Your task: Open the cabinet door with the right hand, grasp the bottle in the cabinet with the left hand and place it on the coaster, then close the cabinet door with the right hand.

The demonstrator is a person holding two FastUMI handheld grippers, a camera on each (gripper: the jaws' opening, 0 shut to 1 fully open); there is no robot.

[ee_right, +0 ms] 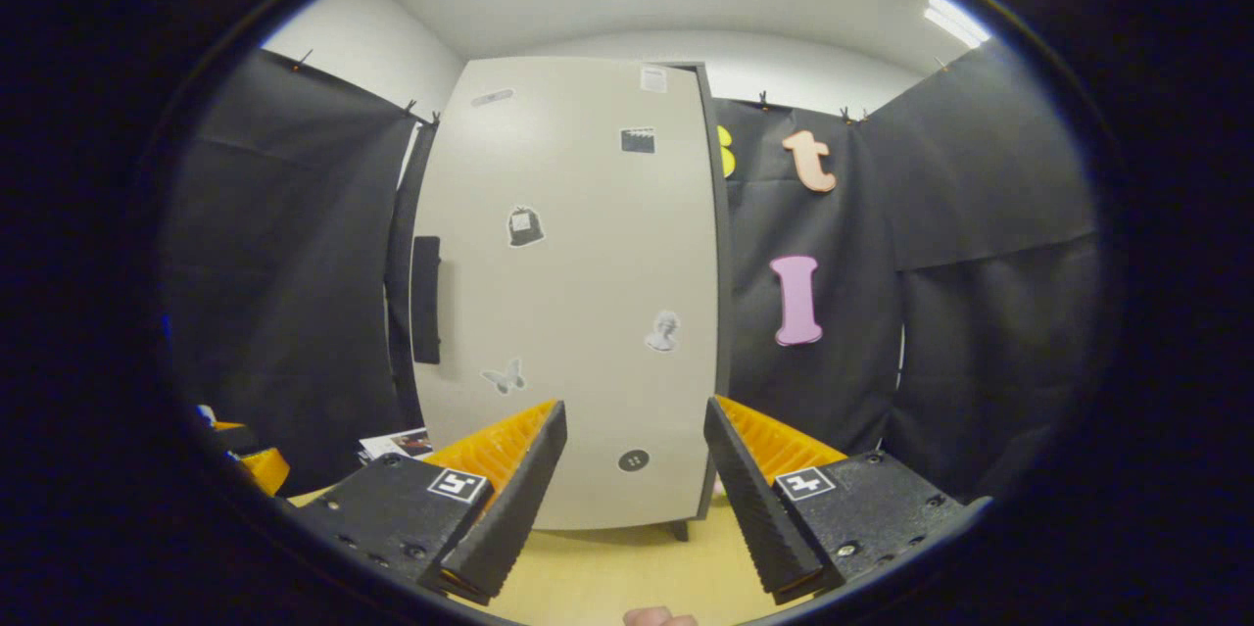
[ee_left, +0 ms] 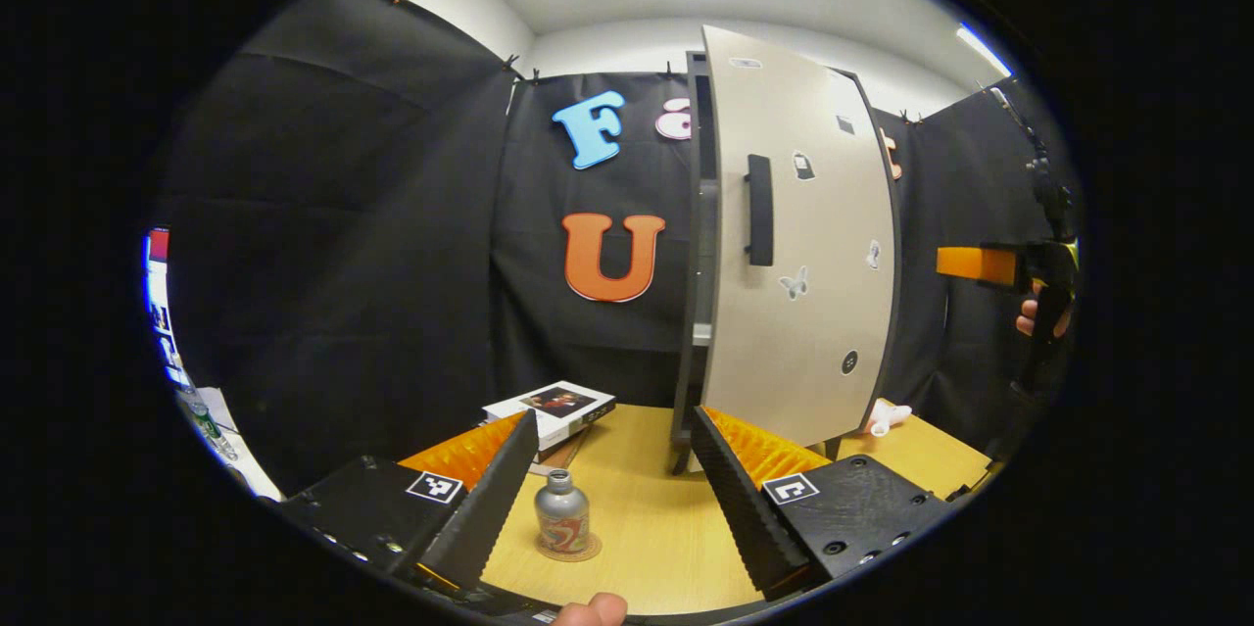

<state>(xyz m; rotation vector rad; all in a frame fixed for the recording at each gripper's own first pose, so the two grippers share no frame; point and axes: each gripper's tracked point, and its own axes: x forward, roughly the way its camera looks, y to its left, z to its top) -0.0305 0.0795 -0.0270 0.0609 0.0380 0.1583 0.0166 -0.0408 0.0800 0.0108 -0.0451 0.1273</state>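
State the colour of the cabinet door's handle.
Black: the handle on the pale beige cabinet door, clearest in the left gripper view.

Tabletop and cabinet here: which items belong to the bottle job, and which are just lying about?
Job items:
bottle
coaster under it
cabinet door, ajar
door handle
left hand-held gripper, open
right hand-held gripper, open

Lying about:
books
white object beside the cabinet

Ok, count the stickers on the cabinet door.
7 in the right gripper view: two at the top edge, clapperboard, bag, bust, butterfly, round one lowest.
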